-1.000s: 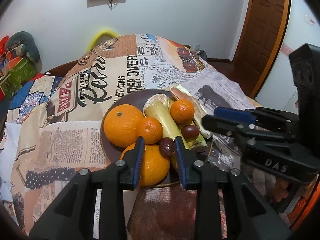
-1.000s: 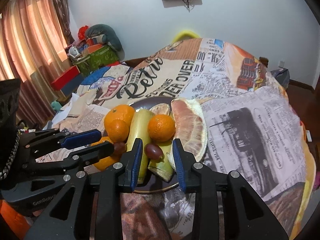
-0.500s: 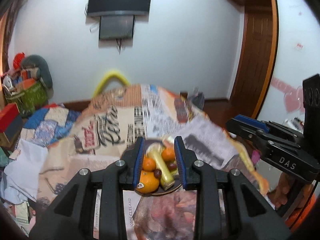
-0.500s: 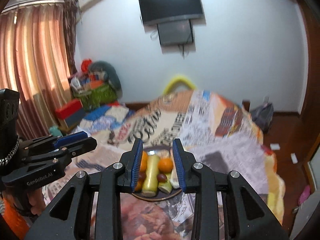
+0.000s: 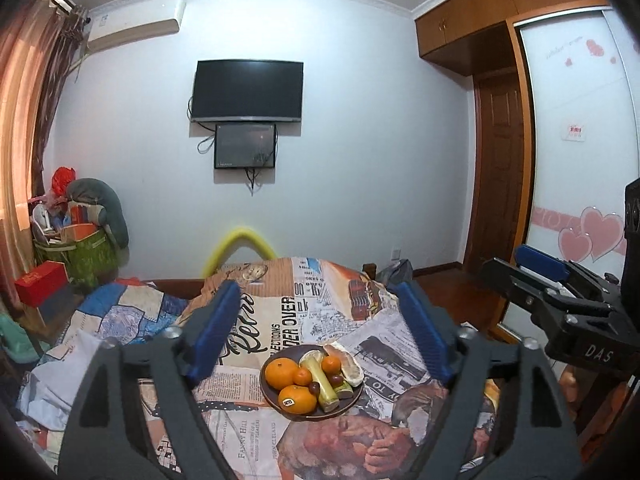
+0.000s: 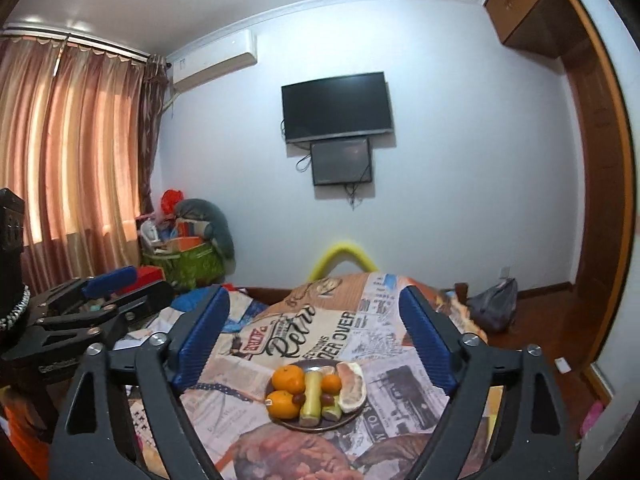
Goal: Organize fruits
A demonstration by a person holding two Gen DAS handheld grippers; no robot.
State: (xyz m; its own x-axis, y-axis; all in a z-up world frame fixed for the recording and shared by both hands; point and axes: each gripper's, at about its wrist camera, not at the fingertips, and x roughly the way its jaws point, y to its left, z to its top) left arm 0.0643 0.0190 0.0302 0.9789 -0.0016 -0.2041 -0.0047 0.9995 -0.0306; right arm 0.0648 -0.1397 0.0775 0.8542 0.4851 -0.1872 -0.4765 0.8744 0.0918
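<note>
While spread, fingers (image 5: 218, 332) frame fruit plate (image 5: 269, 392) — apart, untouched.

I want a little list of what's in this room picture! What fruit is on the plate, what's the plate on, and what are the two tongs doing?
plate: dark round plate on the newspaper-print bedspread
fruit: oranges, pale green stalk pieces, small dark fruits, a peeled pomelo wedge
sticker: on the nearest orange
left tongs: open, jaws have just been opening, nothing between them, raised clear of the plate
right tongs: open, jaws have just been opening, nothing between them, raised clear of the plate
wall: television
</note>
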